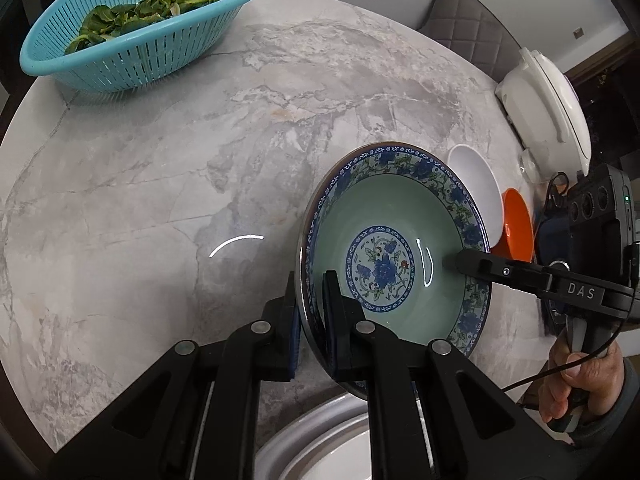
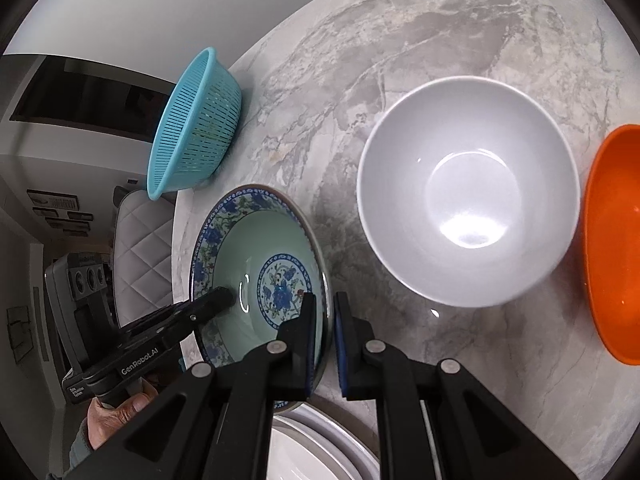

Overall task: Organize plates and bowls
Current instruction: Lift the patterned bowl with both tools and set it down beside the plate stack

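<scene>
A blue floral bowl (image 1: 404, 216) with a pale green inside is held between both grippers above the marble table (image 1: 200, 184). My left gripper (image 1: 310, 304) is shut on its near-left rim. My right gripper (image 2: 325, 322) is shut on the opposite rim of the same bowl (image 2: 236, 240); its fingers (image 1: 472, 262) reach in from the right in the left wrist view. A white bowl (image 2: 468, 192) and an orange bowl (image 2: 612, 240) stand upright on the table to the right. White plates (image 2: 312, 448) lie stacked just below the held bowl.
A teal colander (image 1: 132, 28) with green leaves sits at the table's far left edge. A white appliance (image 1: 548, 112) stands at the far right. Grey quilted chairs (image 1: 468, 24) stand behind the table.
</scene>
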`<state>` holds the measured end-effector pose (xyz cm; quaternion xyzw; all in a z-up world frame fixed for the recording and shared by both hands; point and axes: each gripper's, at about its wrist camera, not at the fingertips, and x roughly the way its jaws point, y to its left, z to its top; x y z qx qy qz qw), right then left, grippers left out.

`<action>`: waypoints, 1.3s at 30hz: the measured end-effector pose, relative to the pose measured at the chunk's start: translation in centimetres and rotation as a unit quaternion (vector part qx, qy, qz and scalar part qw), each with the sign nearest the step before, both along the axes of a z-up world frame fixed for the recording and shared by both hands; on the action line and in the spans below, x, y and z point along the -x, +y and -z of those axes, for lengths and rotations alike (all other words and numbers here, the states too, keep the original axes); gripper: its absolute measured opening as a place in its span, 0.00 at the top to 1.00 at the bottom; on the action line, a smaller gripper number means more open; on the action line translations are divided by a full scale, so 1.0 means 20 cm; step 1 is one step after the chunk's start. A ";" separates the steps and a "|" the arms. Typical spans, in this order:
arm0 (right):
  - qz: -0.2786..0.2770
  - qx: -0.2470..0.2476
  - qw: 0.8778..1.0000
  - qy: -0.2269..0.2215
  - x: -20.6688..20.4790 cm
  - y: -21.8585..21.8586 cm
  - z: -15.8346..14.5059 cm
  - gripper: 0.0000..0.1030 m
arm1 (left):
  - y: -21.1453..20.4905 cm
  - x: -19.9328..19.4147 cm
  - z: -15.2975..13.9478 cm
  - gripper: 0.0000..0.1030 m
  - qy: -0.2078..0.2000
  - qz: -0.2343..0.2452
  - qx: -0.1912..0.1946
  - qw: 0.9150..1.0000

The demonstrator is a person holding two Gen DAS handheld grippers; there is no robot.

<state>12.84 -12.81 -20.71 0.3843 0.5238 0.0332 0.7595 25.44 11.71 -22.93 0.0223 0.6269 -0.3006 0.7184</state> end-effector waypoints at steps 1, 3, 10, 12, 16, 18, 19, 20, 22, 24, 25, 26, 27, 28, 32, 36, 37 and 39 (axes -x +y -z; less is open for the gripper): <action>0.001 0.002 1.000 -0.003 0.02 0.00 -0.02 0.88 | 0.00 0.03 -0.03 0.92 -0.002 0.002 0.003 1.000; 0.004 0.006 1.000 -0.010 0.07 -0.01 -0.06 0.88 | -0.01 0.08 -0.08 0.92 -0.007 0.008 0.008 1.000; 0.024 0.027 0.999 -0.029 0.31 -0.03 -0.20 0.88 | -0.09 0.34 -0.25 0.92 -0.015 0.037 0.035 0.999; 0.032 0.032 0.998 -0.031 0.40 -0.05 -0.23 0.88 | -0.12 0.42 -0.27 0.92 -0.013 0.048 0.042 0.998; 0.050 0.038 0.998 -0.031 0.57 -0.10 -0.26 0.88 | -0.19 0.60 -0.31 0.91 -0.010 0.066 0.048 0.997; 0.052 0.043 0.997 -0.030 0.65 -0.13 -0.27 0.88 | -0.23 0.68 -0.31 0.91 -0.007 0.068 0.050 0.996; 0.053 0.046 0.997 -0.030 0.69 -0.14 -0.27 0.88 | -0.25 0.72 -0.31 0.91 -0.006 0.068 0.050 0.996; 0.053 0.047 0.997 -0.029 0.72 -0.15 -0.27 0.88 | -0.28 0.76 -0.31 0.91 -0.005 0.069 0.048 0.996; 0.053 0.046 0.997 -0.028 0.79 -0.18 -0.26 0.88 | -0.32 0.84 -0.30 0.91 -0.003 0.070 0.045 0.997; 0.050 0.048 0.997 -0.028 0.85 -0.22 -0.26 0.88 | -0.36 0.92 -0.29 0.91 -0.001 0.068 0.040 0.997; 0.047 0.051 0.997 -0.028 0.88 -0.23 -0.25 0.88 | -0.38 0.95 -0.28 0.91 -0.002 0.066 0.037 0.997; 0.044 0.052 0.997 -0.027 0.92 -0.25 -0.24 0.88 | -0.40 0.99 -0.27 0.91 -0.004 0.066 0.033 0.997; 0.041 0.050 0.998 -0.026 0.95 -0.26 -0.23 0.88 | -0.42 1.02 -0.26 0.91 -0.003 0.066 0.029 0.997; 0.039 0.047 0.998 -0.024 0.98 -0.28 -0.21 0.88 | -0.44 1.06 -0.25 0.91 0.000 0.064 0.026 0.998; 0.033 0.040 0.998 -0.018 1.10 -0.36 -0.16 0.88 | -0.52 1.19 -0.20 0.91 0.002 0.064 0.017 0.998; 0.022 0.044 0.999 -0.014 1.18 -0.42 -0.12 0.88 | -0.60 1.29 -0.12 0.90 0.005 0.064 0.003 0.998; 0.020 0.042 0.999 -0.011 1.19 -0.44 -0.11 0.88 | -0.61 1.31 -0.10 0.90 0.006 0.063 0.001 0.998; 0.013 0.045 0.999 -0.008 1.21 -0.46 -0.08 0.88 | -0.64 1.35 -0.06 0.90 0.007 0.061 -0.007 0.998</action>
